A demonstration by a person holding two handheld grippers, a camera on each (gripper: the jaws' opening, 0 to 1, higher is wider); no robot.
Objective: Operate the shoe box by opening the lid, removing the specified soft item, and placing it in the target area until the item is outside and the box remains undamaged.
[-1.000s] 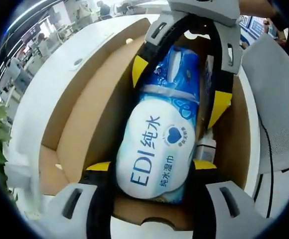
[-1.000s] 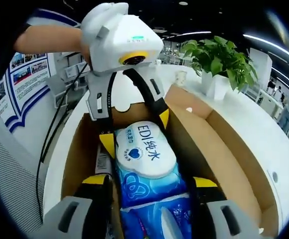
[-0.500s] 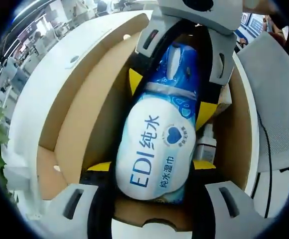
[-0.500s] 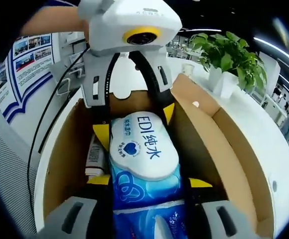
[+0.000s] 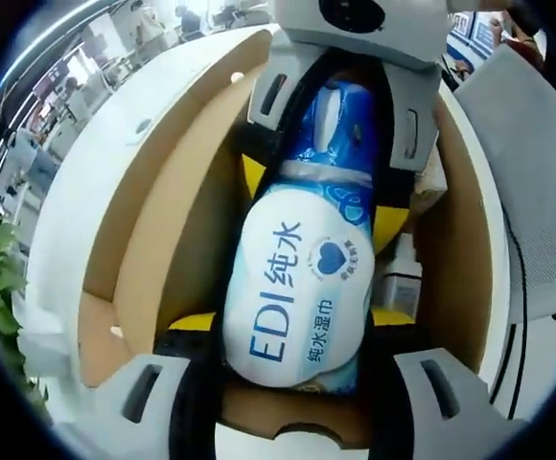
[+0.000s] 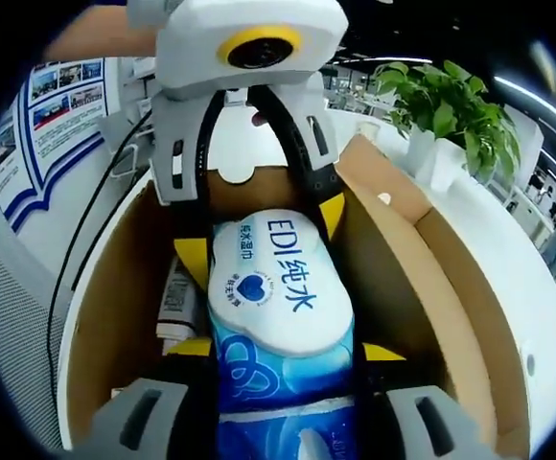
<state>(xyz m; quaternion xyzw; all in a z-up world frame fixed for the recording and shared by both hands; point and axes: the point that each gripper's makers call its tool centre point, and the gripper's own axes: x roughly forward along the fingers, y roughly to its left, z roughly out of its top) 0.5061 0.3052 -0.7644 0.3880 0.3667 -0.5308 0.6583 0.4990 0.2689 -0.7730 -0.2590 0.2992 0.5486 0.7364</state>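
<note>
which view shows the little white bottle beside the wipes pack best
The left gripper view: the bottle shows cap and body beside the wipes pack. In the right gripper view a labelled item there is largely hidden.

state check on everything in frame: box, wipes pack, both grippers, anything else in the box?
Shoe box: open, lid flap folded back.
Wet wipes pack: inside the box, gripped at both ends.
Left gripper: shut on the pack's white end.
Right gripper: shut on the pack's blue end.
Small bottle: lying in the box beside the pack.
Potted plant: upright on the table.
</note>
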